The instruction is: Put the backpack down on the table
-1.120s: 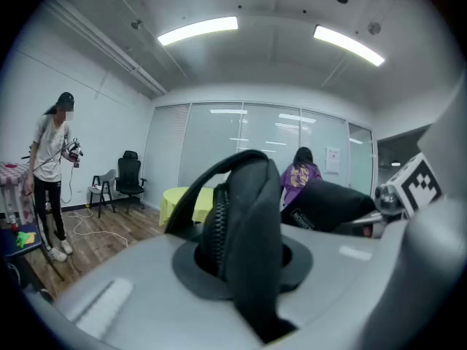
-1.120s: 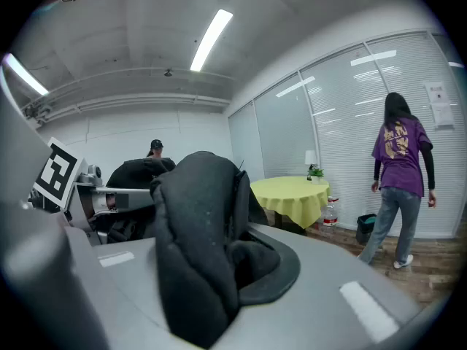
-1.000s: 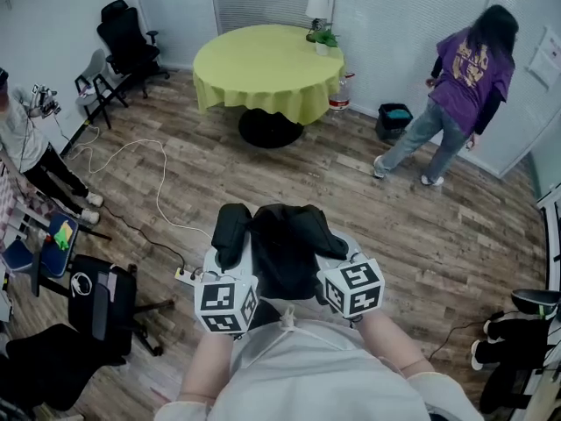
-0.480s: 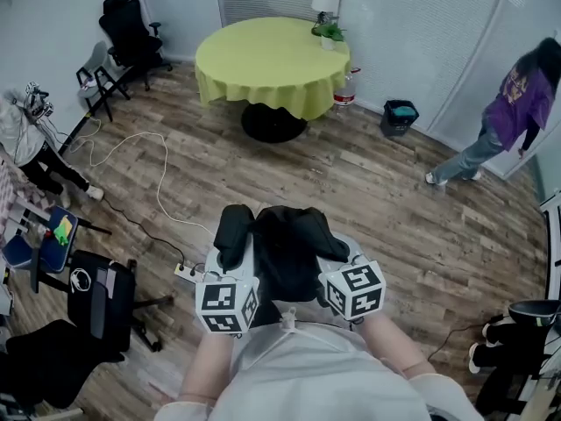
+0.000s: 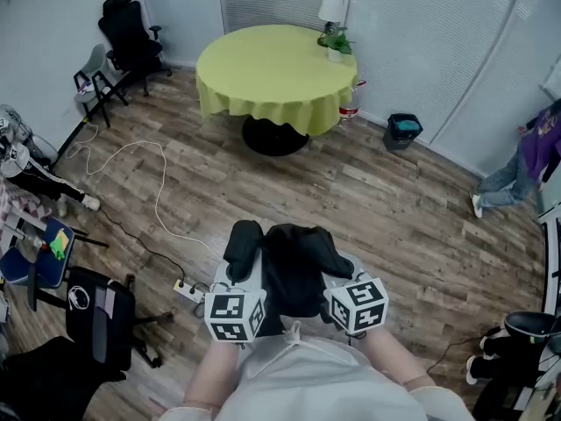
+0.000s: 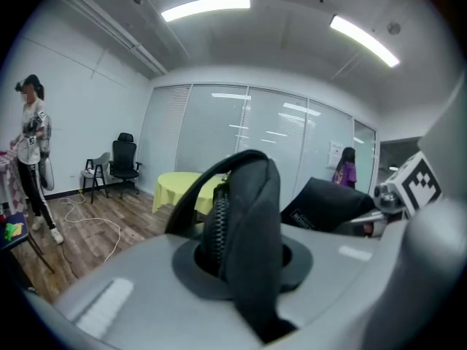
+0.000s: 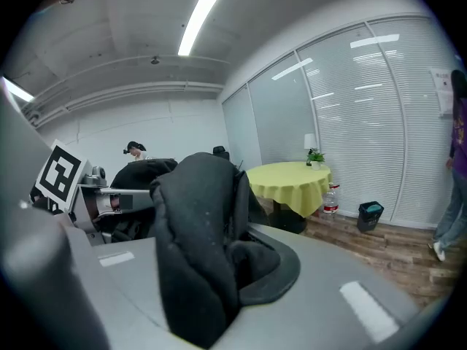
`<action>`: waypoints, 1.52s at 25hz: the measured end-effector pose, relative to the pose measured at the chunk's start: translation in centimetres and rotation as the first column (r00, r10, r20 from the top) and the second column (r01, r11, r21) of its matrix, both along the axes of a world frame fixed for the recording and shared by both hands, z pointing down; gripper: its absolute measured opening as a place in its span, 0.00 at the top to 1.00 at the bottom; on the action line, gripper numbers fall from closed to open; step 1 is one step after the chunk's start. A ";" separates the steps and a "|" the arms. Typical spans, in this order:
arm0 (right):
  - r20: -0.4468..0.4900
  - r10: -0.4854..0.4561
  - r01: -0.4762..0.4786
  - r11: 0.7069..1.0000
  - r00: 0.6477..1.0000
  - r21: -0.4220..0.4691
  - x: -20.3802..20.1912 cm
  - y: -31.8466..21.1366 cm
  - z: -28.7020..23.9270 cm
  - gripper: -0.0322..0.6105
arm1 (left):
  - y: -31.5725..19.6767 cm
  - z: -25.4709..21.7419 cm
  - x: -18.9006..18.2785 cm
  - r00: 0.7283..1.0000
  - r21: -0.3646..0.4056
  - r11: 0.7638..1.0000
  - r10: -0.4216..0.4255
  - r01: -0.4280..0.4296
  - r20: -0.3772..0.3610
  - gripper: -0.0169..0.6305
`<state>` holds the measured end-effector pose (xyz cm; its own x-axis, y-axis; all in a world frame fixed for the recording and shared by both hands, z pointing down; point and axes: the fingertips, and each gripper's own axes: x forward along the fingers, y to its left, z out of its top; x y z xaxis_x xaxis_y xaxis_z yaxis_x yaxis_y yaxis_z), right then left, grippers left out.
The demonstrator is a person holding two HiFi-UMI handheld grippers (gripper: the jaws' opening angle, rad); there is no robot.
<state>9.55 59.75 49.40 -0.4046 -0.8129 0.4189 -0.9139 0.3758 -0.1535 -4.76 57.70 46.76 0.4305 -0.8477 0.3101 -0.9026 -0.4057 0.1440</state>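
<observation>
I carry a black backpack [image 5: 287,261] between both grippers, above the wooden floor and short of the round table with the yellow-green cloth [image 5: 273,75]. My left gripper [image 5: 231,286] is shut on a padded, zippered strap of the backpack [image 6: 244,217]. My right gripper [image 5: 344,279] is shut on a bunched black fold of the backpack [image 7: 197,224]. Both sets of fingertips are hidden under the fabric. The table stands ahead, with a lamp [image 5: 331,9] and a small plant [image 5: 338,47] at its far edge.
A black office chair [image 5: 130,35] and a folding chair [image 5: 92,79] stand at the back left. A white cable [image 5: 158,191] and power strip [image 5: 188,289] lie on the floor. A bin [image 5: 403,129] sits by the wall. One person [image 5: 526,158] is at the right edge.
I have moved forward toward the table with the backpack, both grips unchanged. The person in purple has walked off toward the right edge.
</observation>
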 end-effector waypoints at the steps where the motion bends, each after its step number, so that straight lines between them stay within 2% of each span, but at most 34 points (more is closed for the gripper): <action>1: 0.001 0.008 -0.008 1.000 1.000 -0.002 -0.2 -1.2 -0.1 0.91 | -1.3 -0.1 -0.2 1.000 -0.002 1.000 0.007 -0.007 0.000 0.92; 6: 0.001 0.045 -0.045 0.999 0.999 -0.006 -1.7 -8.4 -1.4 0.91 | -9.0 -1.2 -1.8 0.999 -0.004 0.999 0.044 -0.044 -0.010 0.92; 13: 0.037 0.115 -0.115 0.993 0.993 -0.016 -5.3 -20.9 -3.3 0.91 | -22.3 -3.3 -5.6 0.994 -0.004 0.994 0.105 -0.105 -0.011 0.92; 20: 0.042 0.155 -0.156 0.988 0.987 0.009 -8.3 -31.4 -4.5 0.91 | -33.2 -4.7 -8.5 0.990 0.022 0.989 0.144 -0.144 -0.004 0.92; 31: 0.086 0.102 -0.100 0.995 0.991 -0.025 -9.0 -45.5 -3.5 0.91 | -46.3 -4.0 -9.7 0.998 -0.002 0.998 0.064 -0.064 0.008 0.92; 38: 0.124 0.041 -0.033 0.997 0.991 -0.065 -6.3 -55.6 -2.8 0.91 | -55.4 -3.5 -7.1 0.999 -0.036 0.999 -0.003 0.004 0.033 0.92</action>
<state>3.25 4.13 46.57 -0.4274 -0.8021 0.4172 -0.8990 0.3284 -0.2896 -11.83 2.28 43.28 0.4163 -0.8372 0.3546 -0.9086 -0.3972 0.1288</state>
